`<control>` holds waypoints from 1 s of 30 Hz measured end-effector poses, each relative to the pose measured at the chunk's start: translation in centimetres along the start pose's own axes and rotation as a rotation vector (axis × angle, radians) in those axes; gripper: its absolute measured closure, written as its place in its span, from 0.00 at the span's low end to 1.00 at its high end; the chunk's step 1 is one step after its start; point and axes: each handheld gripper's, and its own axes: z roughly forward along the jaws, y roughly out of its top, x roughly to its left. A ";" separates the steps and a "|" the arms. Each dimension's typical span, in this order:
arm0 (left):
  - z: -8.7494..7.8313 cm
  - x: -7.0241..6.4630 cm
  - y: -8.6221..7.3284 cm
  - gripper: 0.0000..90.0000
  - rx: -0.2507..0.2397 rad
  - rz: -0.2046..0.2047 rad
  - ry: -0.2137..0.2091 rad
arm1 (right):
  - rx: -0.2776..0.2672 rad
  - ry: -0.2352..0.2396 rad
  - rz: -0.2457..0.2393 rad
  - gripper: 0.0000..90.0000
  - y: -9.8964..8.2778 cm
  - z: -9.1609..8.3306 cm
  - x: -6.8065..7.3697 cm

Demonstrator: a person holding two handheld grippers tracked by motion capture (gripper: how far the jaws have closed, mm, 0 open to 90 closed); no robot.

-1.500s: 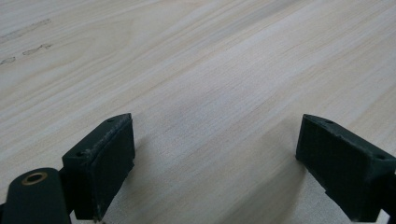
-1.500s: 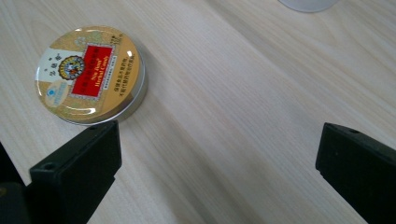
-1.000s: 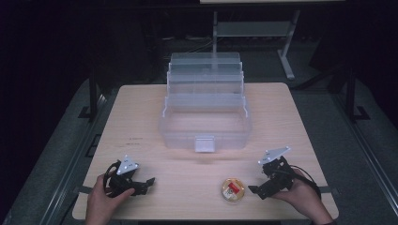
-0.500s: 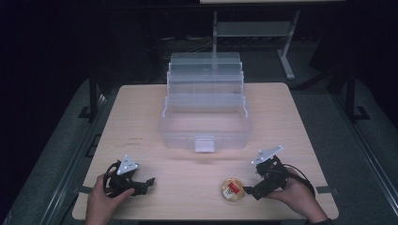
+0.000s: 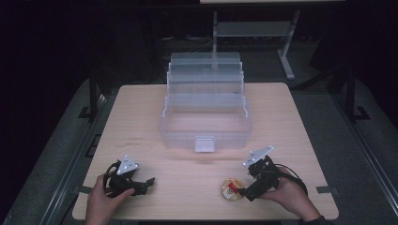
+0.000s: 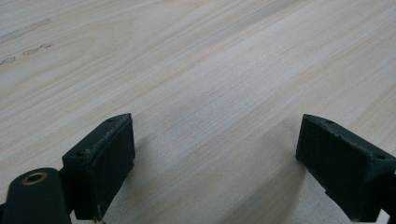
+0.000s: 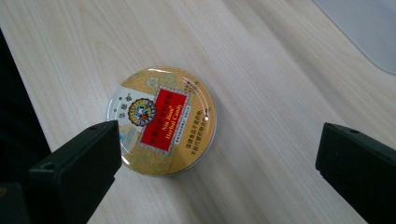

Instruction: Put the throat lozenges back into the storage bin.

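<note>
The candy tin [image 7: 161, 120] lay flat on the bench [image 5: 291, 122], near its front edge and right of centre. It was a round gold tin, and its red label read "Nin Jiom Herbal Candy", with a circular emblem beside that and small Chinese print too fine to read. The right tool [image 5: 244, 192] hovered just beside the tin, its jaws spread wide and holding nothing; in the right gripper view the tin sat close to one jaw and well clear of the other. The left tool [image 5: 149, 181] rested well apart at the front left, jaws also released over bare wood. Farther back, at the middle of the bench, stood a clear plastic tiered box [image 5: 205, 112], opened out in steps.
</note>
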 end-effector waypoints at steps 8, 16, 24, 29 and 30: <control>0.0 0.0 0.0 0.12 0.000 0.000 0.000 | 0.009 0.015 -0.023 0.00 0.5 0.7 0.5; 0.0 0.0 0.0 0.12 0.000 0.000 0.000 | 0.022 0.029 -0.046 0.00 1.0 1.4 1.0; 0.0 0.0 0.0 0.12 0.000 0.000 0.000 | 0.034 0.039 -0.067 0.00 1.4 2.3 1.5; 0.0 0.0 0.0 0.12 0.000 0.000 0.000 | 0.049 0.047 -0.075 0.00 1.6 2.8 1.8; 0.0 0.0 0.0 0.12 0.000 0.000 0.000 | 0.053 0.042 -0.083 0.00 1.6 3.0 1.8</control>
